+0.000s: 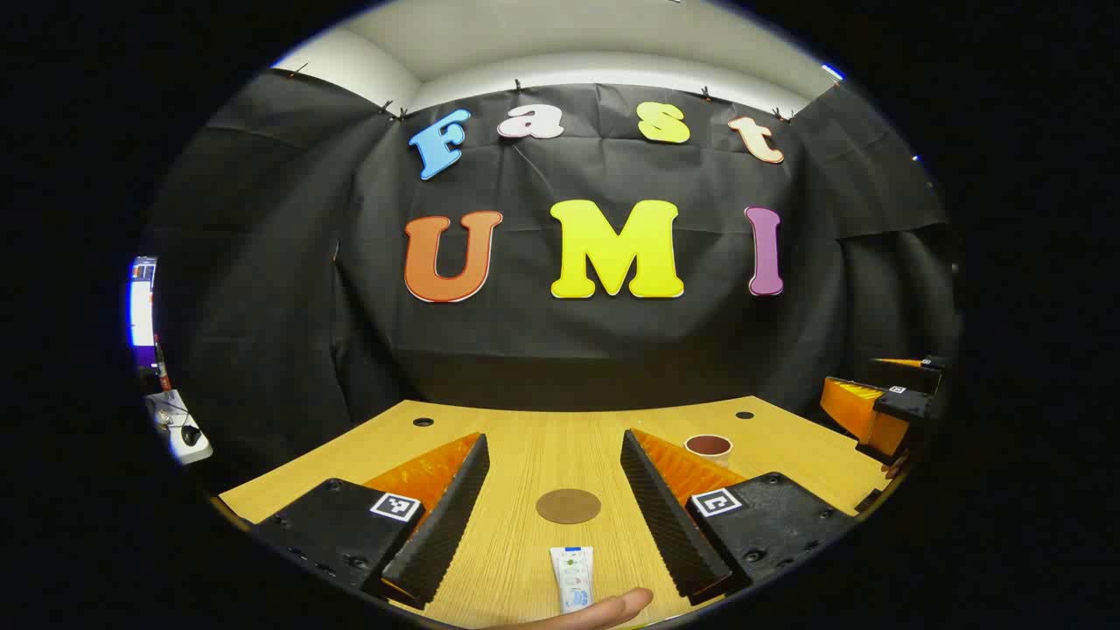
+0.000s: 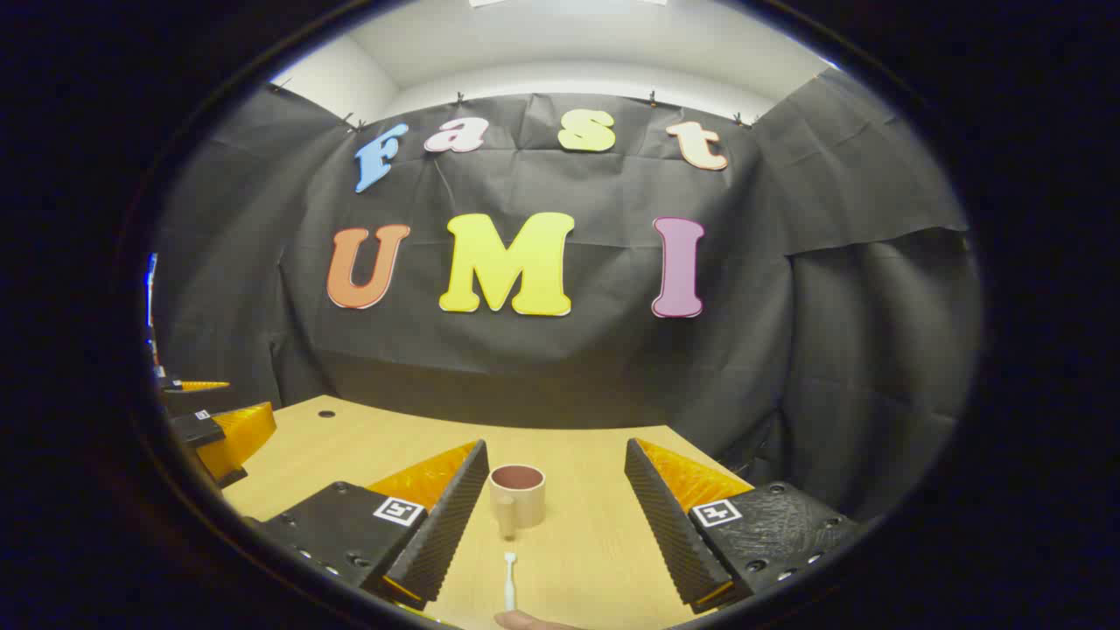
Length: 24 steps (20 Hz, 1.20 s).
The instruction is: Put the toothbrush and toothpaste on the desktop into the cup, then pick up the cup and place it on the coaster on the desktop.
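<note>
The worktop is carrying every task item, and nothing is loaded yet. The cup is standing upright beyond the toothbrush, and it is looking empty. The coaster is lying bare beyond the toothpaste. Left gripper and right gripper are both holding their jaws spread, gripping nothing. Judged procedure: lower each gripper squarely over its item, pinch mid-body, then tip the item upright before releasing over the cup rim.

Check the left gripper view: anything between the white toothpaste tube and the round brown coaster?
Nothing; in the left gripper view only bare wooden desktop separates the white toothpaste tube from the round brown coaster beyond it.
</note>
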Each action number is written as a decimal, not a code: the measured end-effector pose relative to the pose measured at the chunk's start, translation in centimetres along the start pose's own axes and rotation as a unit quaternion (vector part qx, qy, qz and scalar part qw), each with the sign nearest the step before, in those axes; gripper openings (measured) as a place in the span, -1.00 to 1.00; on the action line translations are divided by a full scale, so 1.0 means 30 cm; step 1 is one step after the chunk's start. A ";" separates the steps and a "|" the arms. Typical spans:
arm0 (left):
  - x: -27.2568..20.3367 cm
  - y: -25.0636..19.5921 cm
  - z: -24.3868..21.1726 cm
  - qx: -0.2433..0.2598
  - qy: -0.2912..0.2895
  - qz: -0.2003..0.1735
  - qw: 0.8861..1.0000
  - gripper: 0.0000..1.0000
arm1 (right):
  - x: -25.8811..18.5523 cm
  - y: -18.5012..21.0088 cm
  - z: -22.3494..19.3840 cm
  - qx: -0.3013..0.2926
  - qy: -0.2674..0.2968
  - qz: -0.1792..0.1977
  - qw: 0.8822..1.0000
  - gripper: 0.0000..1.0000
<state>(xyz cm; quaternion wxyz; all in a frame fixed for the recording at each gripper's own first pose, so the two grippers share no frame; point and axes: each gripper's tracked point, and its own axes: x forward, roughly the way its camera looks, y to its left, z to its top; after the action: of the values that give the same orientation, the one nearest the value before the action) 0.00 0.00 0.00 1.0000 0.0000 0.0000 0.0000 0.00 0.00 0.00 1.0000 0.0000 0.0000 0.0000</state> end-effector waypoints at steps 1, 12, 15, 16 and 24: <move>0.002 0.003 0.001 -0.001 0.000 0.001 1.000 0.92 | -0.002 0.002 -0.001 0.001 0.001 0.001 1.000 0.91; 0.023 0.030 -0.026 0.003 0.011 0.003 1.000 0.92 | 0.011 0.041 -0.057 -0.004 0.025 0.017 1.000 0.88; 0.027 0.030 -0.033 0.002 0.014 0.001 1.000 0.92 | 0.013 0.065 -0.091 0.008 0.046 0.033 0.998 0.91; 0.026 0.033 -0.032 0.003 0.014 0.002 1.000 0.92 | 0.012 0.068 -0.099 0.008 0.051 0.034 0.998 0.96; 0.049 0.092 -0.057 0.000 0.023 0.022 0.999 0.92 | 0.051 0.051 -0.201 -0.002 0.068 0.017 0.998 0.96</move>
<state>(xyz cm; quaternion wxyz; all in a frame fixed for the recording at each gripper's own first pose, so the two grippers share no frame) 1.47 2.76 -1.72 0.9995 -0.0005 0.0230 0.0219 1.54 1.54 -6.02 0.9975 -0.0019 0.0681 0.0172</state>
